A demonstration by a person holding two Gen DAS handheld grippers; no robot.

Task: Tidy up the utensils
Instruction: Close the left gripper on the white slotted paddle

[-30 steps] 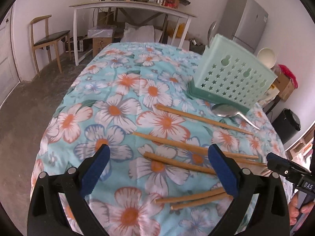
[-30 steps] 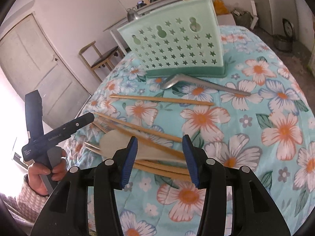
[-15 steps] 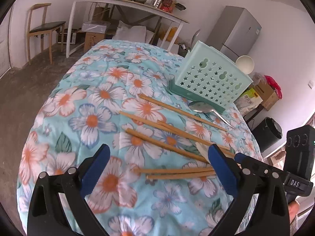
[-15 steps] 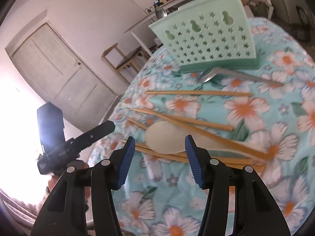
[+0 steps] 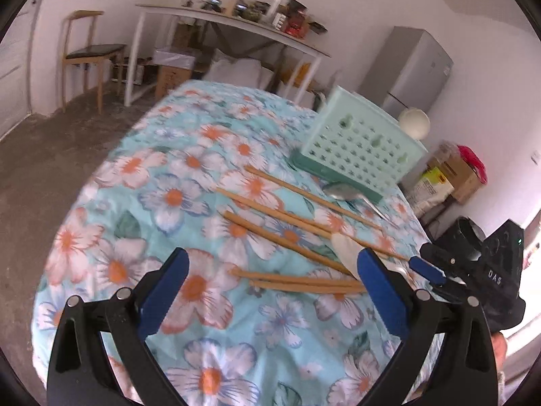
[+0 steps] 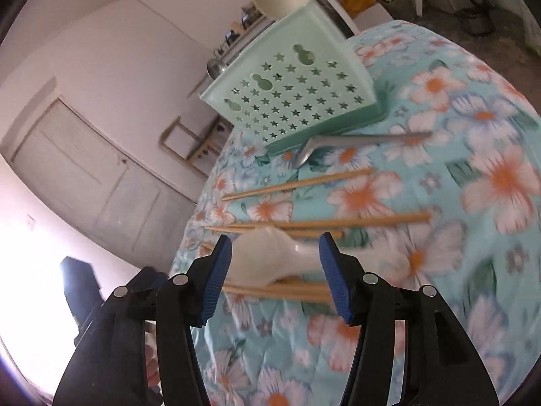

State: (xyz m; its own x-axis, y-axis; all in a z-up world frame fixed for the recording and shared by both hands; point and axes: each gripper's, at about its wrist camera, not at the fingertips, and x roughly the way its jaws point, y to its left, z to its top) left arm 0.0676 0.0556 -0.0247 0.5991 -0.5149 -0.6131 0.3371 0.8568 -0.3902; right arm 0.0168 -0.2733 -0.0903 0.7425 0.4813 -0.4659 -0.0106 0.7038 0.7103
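Wooden chopsticks (image 5: 290, 280) scattered, white spoon (image 6: 270, 257) atop

Pale green perforated plastic utensil basket (image 6: 297, 91) is sitting upper centre on flowered tablecloth (image 6: 473, 186); metal spoon (image 6: 358, 142) is lying just below it, wooden chopsticks (image 6: 297, 182) lower, white plastic spoon (image 6: 270, 257) is lying across chopsticks btwn right gripper (image 6: 275, 275) fingers.

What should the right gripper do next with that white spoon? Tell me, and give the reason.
Probably ease the right gripper forward and down, then close on the white spoon. The spoon lies across the chopsticks between the blue fingers, which have just been opening and do not yet press on it. The green utensil holder waits behind.
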